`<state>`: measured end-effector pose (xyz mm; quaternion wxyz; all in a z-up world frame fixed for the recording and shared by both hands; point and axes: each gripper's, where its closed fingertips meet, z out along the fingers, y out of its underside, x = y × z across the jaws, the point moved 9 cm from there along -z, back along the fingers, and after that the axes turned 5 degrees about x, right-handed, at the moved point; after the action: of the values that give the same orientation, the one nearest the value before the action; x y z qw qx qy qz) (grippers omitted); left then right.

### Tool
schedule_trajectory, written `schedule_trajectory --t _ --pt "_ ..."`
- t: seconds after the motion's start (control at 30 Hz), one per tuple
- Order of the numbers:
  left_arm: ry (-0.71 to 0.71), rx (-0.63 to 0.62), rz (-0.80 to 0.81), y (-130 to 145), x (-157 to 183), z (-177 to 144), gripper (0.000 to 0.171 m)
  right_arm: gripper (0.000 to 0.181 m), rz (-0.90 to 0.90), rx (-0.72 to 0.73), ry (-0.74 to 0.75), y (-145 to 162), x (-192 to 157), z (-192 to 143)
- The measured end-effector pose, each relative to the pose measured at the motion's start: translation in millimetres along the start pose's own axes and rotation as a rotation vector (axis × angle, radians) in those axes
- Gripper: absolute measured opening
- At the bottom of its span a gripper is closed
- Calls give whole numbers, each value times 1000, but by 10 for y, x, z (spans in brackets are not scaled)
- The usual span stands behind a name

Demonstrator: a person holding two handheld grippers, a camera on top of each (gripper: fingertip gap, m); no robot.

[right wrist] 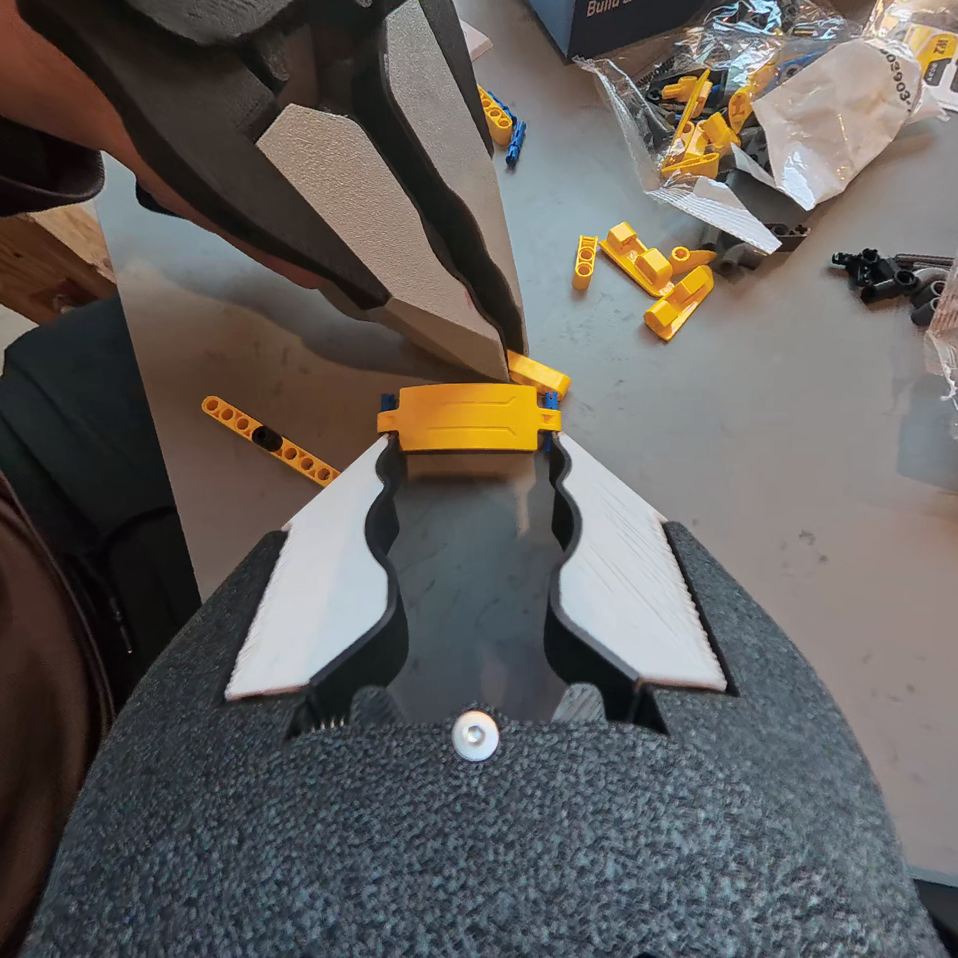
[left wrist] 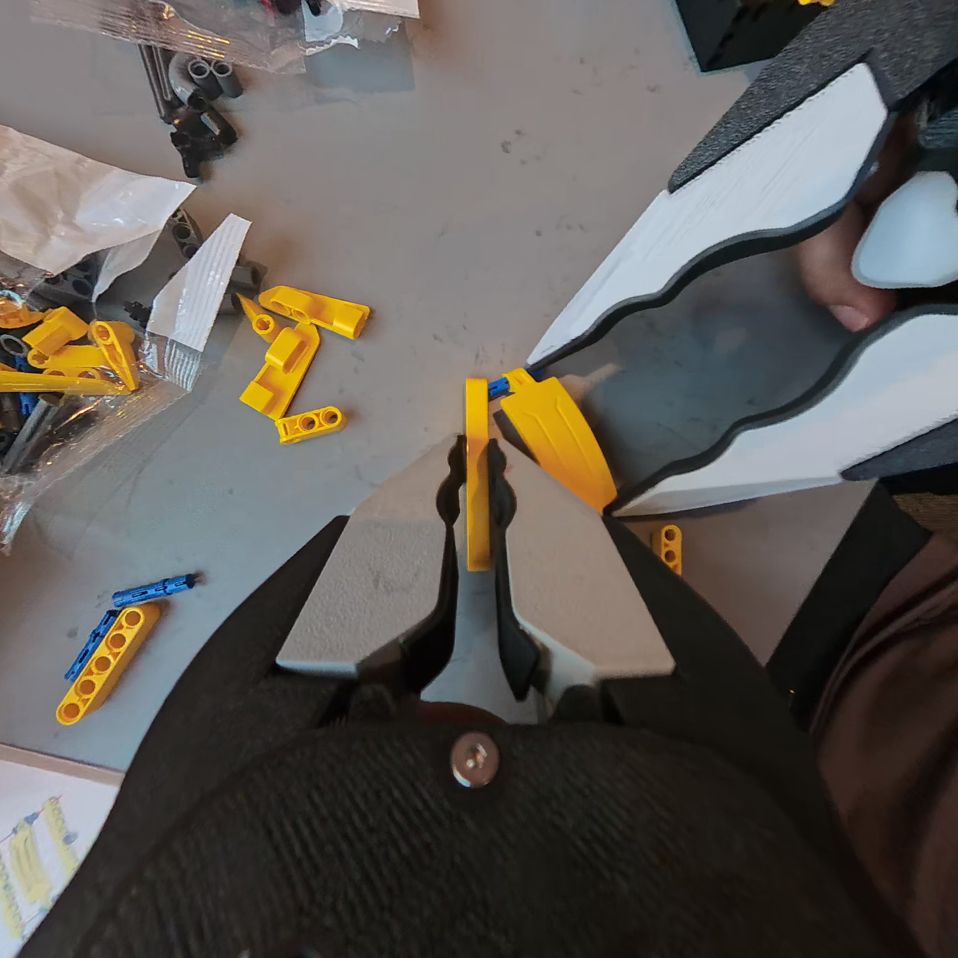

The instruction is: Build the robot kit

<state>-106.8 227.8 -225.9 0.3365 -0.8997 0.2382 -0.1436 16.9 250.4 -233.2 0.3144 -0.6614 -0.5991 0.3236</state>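
In the left wrist view, the left gripper (left wrist: 477,451) has its grey fingers pinched narrow on a thin yellow panel (left wrist: 477,477) that stands on edge between the black pads, its far end poking out past the fingertips. Just beside that end, a blue pin (left wrist: 498,384) joins it toward a second piece, a curved yellow panel (left wrist: 560,443) with grooved lines on its face. The right gripper (left wrist: 570,435), with white fingers, comes in from the right and spans this curved panel end to end, one fingertip at the blue pin and the other at the panel's near corner. The right wrist view shows the same hold from behind: the right gripper (right wrist: 469,440) is spread fairly wide, its fingertips touching the two ends of the curved yellow panel (right wrist: 469,422), where small blue pins show at each side. The left gripper (right wrist: 510,363) reaches down from the upper left, its tip meeting the thin yellow panel (right wrist: 539,376) just behind the curved one. All this hangs close above a grey table (left wrist: 440,207). Near the left gripper lie a short yellow beam (left wrist: 106,663) with blue pins (left wrist: 153,588) beside it. Farther out sits a cluster of loose yellow pieces (left wrist: 295,352), then a torn clear bag (left wrist: 62,332) holding more yellow and dark parts, and beyond it a small heap of black connectors (left wrist: 202,129). A long yellow beam (right wrist: 269,440) lies left of the right gripper.
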Motion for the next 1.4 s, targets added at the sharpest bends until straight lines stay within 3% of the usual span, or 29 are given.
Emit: schedule_trajectory --t 0.27,0.67,0.83,1.03,1.33,1.4 --pt "17 -1 -6 -3 -6 0 6 58 -12 -4 40 -16 -15 31" --pt "-97 -2 50 7 49 0 10 58 -12 -3 49 -17 -24 31" --pt "-266 -41 136 2 76 -58 34 59 -8 -2 54 -19 -35 33" --pt "-462 -30 273 -67 179 -121 44 62 -19 2 73 -29 -58 36" --pt "-673 53 260 -51 157 -262 74 72 -3 94 89 -154 -156 -75" --pt "-720 89 257 -58 148 -287 70 71 -24 136 81 -201 -181 -125"
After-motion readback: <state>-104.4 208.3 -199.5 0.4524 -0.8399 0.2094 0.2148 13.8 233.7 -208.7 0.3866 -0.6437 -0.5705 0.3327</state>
